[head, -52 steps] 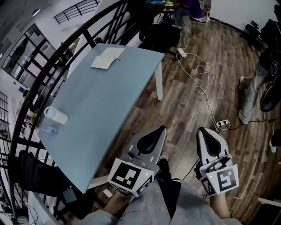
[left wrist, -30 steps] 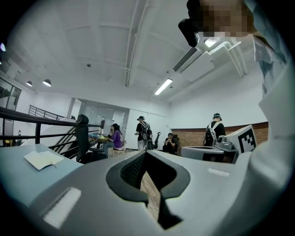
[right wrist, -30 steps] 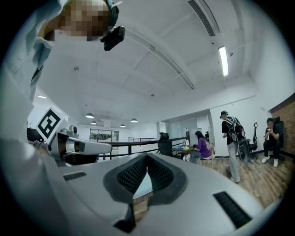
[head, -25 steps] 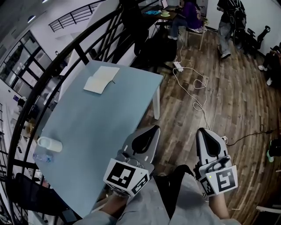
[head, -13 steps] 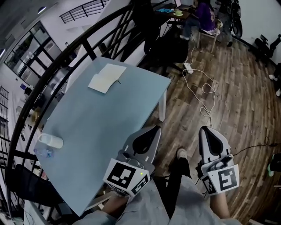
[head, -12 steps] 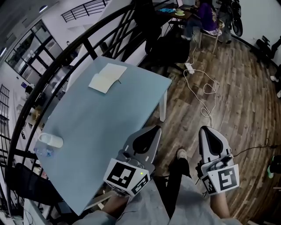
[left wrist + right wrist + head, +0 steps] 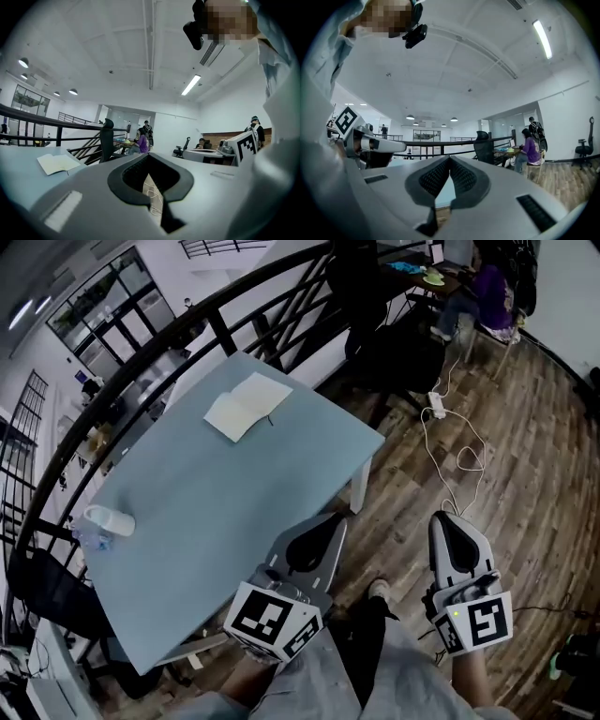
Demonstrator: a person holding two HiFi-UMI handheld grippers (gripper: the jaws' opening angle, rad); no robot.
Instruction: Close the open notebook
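Note:
The open notebook (image 7: 248,406) lies flat with pale pages up at the far end of the light-blue table (image 7: 216,502); it also shows in the left gripper view as the notebook (image 7: 57,163) at the left. My left gripper (image 7: 336,521) hangs just off the table's near right edge, shut and empty, well short of the notebook. Over the wooden floor to the right, my right gripper (image 7: 442,517) is likewise shut with nothing in it. In their own views the left gripper (image 7: 148,154) and right gripper (image 7: 450,157) both point level with jaws meeting.
A white cup (image 7: 109,519) lies on its side beside a clear bottle (image 7: 88,538) at the table's left edge. A black railing (image 7: 220,326) runs behind the table. Cables and a power strip (image 7: 438,412) lie on the floor. A seated person (image 7: 487,287) is far right.
The table and notebook have slid right and nearer in the head view as I moved along. Both grippers keep their places in the view and stay shut.

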